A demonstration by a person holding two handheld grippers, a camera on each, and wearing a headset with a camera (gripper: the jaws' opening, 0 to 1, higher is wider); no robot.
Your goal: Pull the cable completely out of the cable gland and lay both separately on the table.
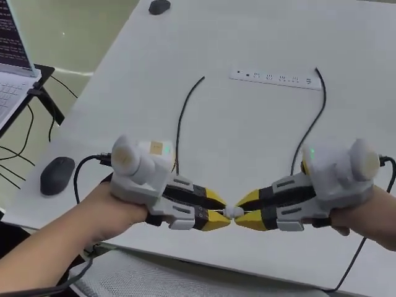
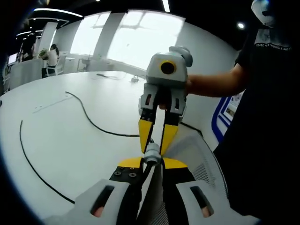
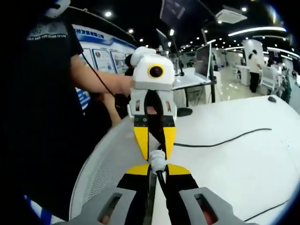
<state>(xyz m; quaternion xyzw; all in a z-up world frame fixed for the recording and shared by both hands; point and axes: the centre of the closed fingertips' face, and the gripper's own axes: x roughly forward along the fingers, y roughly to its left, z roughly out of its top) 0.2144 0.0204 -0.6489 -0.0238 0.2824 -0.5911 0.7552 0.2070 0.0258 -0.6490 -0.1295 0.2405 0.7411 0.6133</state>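
Head view: you've got the left gripper (image 1: 224, 214) and right gripper (image 1: 241, 215) tip to tip just inside the near edge of the white worktop (image 1: 247, 142). The small grey-white cable gland (image 1: 233, 212) sits between the tips, held off the surface. The middle of the worktop is open room. A white power strip (image 1: 275, 78) lies toward the far edge and a dark mouse (image 1: 57, 174) sits at the near-left corner. A thin black cord (image 1: 179, 124) and a strip-side cord (image 1: 312, 117) run back behind the grippers; can't tell which feeds the gland.

Left gripper view: your jaws are narrow, pinched on the black cable (image 2: 146, 172) leaving the gland's ringed end. The right gripper's yellow tips close on the gland body.

Right gripper view: gland (image 3: 157, 158) looks white and rounded, w/ your jaws narrow around it. A short black stub runs back between them.
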